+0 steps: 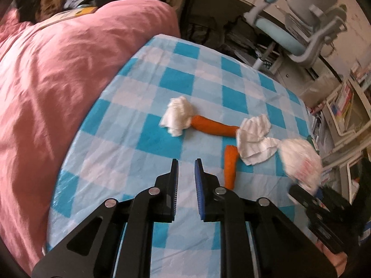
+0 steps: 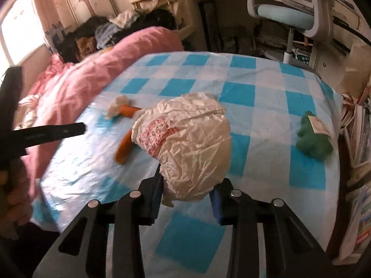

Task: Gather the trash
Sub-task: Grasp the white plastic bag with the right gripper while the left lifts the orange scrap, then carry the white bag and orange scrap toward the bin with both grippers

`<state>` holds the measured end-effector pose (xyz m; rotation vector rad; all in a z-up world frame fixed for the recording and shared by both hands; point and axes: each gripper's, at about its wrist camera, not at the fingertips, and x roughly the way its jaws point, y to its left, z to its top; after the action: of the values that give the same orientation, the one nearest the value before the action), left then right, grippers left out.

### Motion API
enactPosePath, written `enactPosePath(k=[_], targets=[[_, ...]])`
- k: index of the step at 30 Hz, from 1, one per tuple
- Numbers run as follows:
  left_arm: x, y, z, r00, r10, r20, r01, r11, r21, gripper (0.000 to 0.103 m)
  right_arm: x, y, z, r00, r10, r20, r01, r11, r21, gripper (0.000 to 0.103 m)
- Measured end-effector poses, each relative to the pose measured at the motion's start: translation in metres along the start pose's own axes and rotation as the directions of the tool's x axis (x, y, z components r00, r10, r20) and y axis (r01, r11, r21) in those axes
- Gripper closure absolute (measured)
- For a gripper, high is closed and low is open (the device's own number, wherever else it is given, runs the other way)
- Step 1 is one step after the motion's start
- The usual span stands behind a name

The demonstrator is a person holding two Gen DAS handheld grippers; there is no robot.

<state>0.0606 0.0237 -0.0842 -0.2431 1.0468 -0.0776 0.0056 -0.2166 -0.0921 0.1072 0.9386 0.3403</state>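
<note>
Right tool (image 2: 185, 199), crinkled plastic bag (image 2: 185, 139)

Black claws (image 1: 186, 162) — blue pads, silver rivets.

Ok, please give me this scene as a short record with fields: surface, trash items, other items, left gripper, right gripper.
surface: blue checked sheet beside a pink quilt
trash items: crumpled tissues; two orange carrot-like pieces
other items: green plush toy
left gripper: shut, holding nothing, above the sheet
right gripper: closed on a white plastic bag with red print
</note>
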Motion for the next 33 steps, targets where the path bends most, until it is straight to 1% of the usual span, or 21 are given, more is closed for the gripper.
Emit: enactPosePath(k=[2, 3, 4, 6, 8, 9, 10, 13, 14, 16, 19, 20, 21, 22, 23, 24, 25, 26, 27, 31, 33], targets=[[0.002, -0.002, -0.002, 1.000, 0.015, -0.003, -0.015, 1.000, 0.017, 0.087, -0.006, 0.006, -0.010, 1.000, 0.016, -0.021, -0.016, 1.000, -0.004, 0.067], [0.005, -0.004, -0.004, 1.000, 0.014, -0.010, -0.014, 0.999, 0.029, 0.080, -0.008, 0.009, -0.021, 0.998, 0.019, -0.053, -0.020, 1.000, -0.009, 0.067], [0.010, -0.009, -0.006, 1.000, 0.007, -0.017, -0.006, 0.999, 0.042, 0.068, -0.006, 0.009, -0.024, 0.997, 0.018, -0.071, -0.019, 1.000, -0.011, 0.066], [0.016, -0.020, -0.009, 1.000, 0.012, -0.013, -0.011, 0.997, 0.079, 0.054, -0.002, 0.009, -0.035, 0.993, 0.014, -0.115, -0.016, 1.000, -0.015, 0.064], [0.023, -0.035, -0.013, 0.999, 0.043, -0.001, -0.043, 0.989, 0.140, 0.051, 0.001, 0.009, -0.041, 0.990, -0.006, -0.139, 0.001, 1.000, -0.031, 0.060], [0.024, -0.039, -0.013, 0.999, 0.053, 0.003, -0.053, 0.986, 0.156, 0.048, 0.001, 0.008, -0.043, 0.991, -0.006, -0.134, 0.001, 0.999, -0.040, 0.060], [0.027, -0.044, -0.014, 0.998, 0.067, 0.010, -0.067, 0.983, 0.172, 0.042, 0.000, 0.007, -0.043, 0.991, -0.004, -0.134, -0.001, 0.999, -0.036, 0.057], [0.031, -0.054, -0.013, 0.996, 0.084, 0.027, -0.087, 0.979, 0.186, 0.033, 0.000, 0.006, -0.042, 0.992, -0.029, -0.123, 0.025, 0.999, -0.034, 0.033], [0.032, -0.056, -0.012, 0.995, 0.091, 0.029, -0.095, 0.977, 0.190, 0.033, 0.000, 0.007, -0.042, 0.992, -0.041, -0.119, 0.036, 0.999, -0.039, 0.032], [0.037, -0.062, -0.011, 0.990, 0.135, 0.042, -0.141, 0.968, 0.207, 0.032, 0.001, 0.011, -0.041, 0.992, -0.072, -0.107, 0.065, 0.996, -0.067, 0.031], [0.045, -0.067, -0.012, 0.985, 0.165, 0.048, -0.172, 0.959, 0.227, 0.032, 0.001, 0.015, -0.040, 0.988, -0.132, -0.081, 0.121, 0.985, -0.120, 0.028], [0.049, -0.068, -0.013, 0.986, 0.161, 0.042, -0.166, 0.959, 0.228, 0.036, 0.001, 0.016, -0.040, 0.987, -0.142, -0.073, 0.132, 0.983, -0.130, 0.028], [0.052, -0.068, -0.013, 0.989, 0.146, 0.033, -0.150, 0.962, 0.229, 0.055, 0.001, 0.017, -0.039, 0.987, -0.145, -0.061, 0.136, 0.981, -0.140, 0.028], [0.057, -0.069, -0.014, 0.992, 0.128, 0.010, -0.127, 0.963, 0.237, 0.082, 0.000, 0.016, -0.039, 0.989, -0.138, -0.060, 0.129, 0.981, -0.142, 0.029], [0.057, -0.071, -0.015, 0.990, 0.142, 0.021, -0.143, 0.958, 0.247, 0.087, 0.001, 0.016, -0.039, 0.990, -0.129, -0.064, 0.119, 0.983, -0.143, 0.040], [0.056, -0.073, -0.016, 0.989, 0.145, 0.032, -0.148, 0.952, 0.266, 0.087, 0.004, 0.015, -0.039, 0.991, -0.110, -0.079, 0.098, 0.985, -0.141, 0.049], [0.055, -0.074, -0.018, 0.993, 0.120, 0.020, -0.121, 0.955, 0.272, 0.088, 0.004, 0.016, -0.038, 0.991, -0.102, -0.081, 0.091, 0.986, -0.139, 0.055], [0.054, -0.075, -0.020, 0.994, 0.111, 0.019, -0.112, 0.955, 0.275, 0.088, 0.003, 0.017, -0.037, 0.993, -0.094, -0.077, 0.083, 0.987, -0.140, 0.062], [0.050, -0.077, -0.023, 0.993, 0.114, 0.031, -0.118, 0.950, 0.289, 0.088, 0.002, 0.019, -0.036, 0.994, -0.082, -0.071, 0.072, 0.987, -0.142, 0.065], [0.023, -0.080, -0.037, 0.986, 0.133, 0.099, -0.159, 0.930, 0.332, 0.088, -0.001, 0.030, -0.037, 0.996, -0.063, -0.063, 0.053, 0.987, -0.148, 0.068], [0.008, -0.078, -0.043, 0.982, 0.135, 0.129, -0.172, 0.926, 0.337, 0.088, -0.002, 0.033, -0.038, 0.997, -0.054, -0.057, 0.045, 0.988, -0.145, 0.069]])
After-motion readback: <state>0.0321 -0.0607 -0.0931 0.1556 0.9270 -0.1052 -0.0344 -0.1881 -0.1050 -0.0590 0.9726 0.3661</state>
